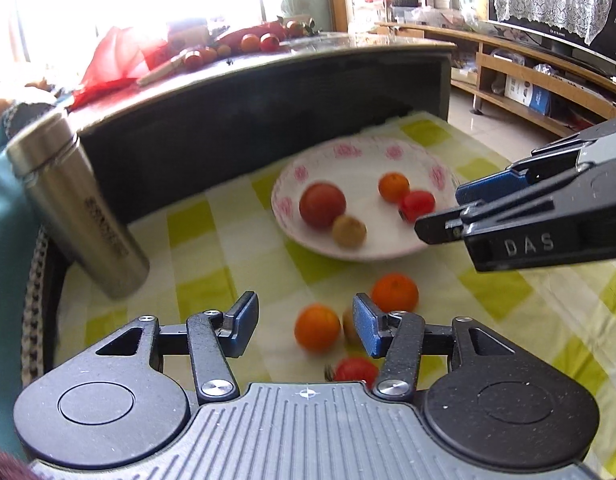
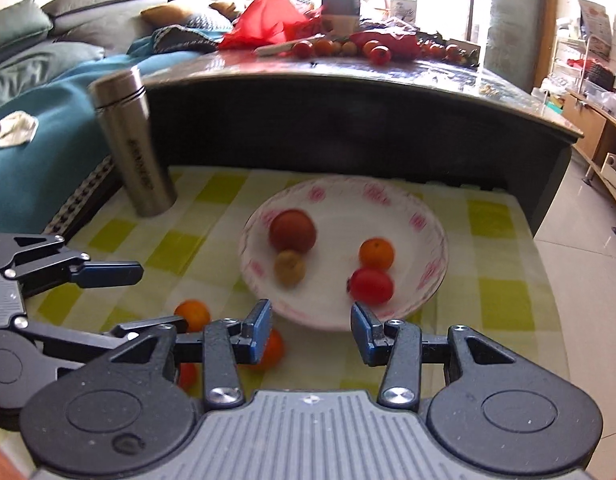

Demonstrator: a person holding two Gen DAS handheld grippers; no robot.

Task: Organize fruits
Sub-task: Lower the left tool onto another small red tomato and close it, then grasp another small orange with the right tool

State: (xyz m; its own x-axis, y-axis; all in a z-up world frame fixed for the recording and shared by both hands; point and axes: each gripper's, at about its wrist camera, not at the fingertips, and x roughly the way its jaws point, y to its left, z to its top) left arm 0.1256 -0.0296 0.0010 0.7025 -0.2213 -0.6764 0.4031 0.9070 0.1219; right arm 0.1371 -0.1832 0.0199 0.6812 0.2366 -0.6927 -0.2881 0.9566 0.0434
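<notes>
On the checked cloth, left gripper (image 1: 304,326) gapes over a loose orange (image 1: 317,327), right gripper (image 2: 311,334) spread empty; next, close and carry to plate (image 1: 388,250)

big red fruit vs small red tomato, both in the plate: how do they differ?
Size: the big red fruit is clearly larger than the small red tomato.
Colour: the big one is duller, brownish red; the tomato is bright, glossy red.
Neighbours: the big one touches a small tan fruit; the tomato touches a small orange.
Shared: both are round and lie inside the floral plate.
</notes>
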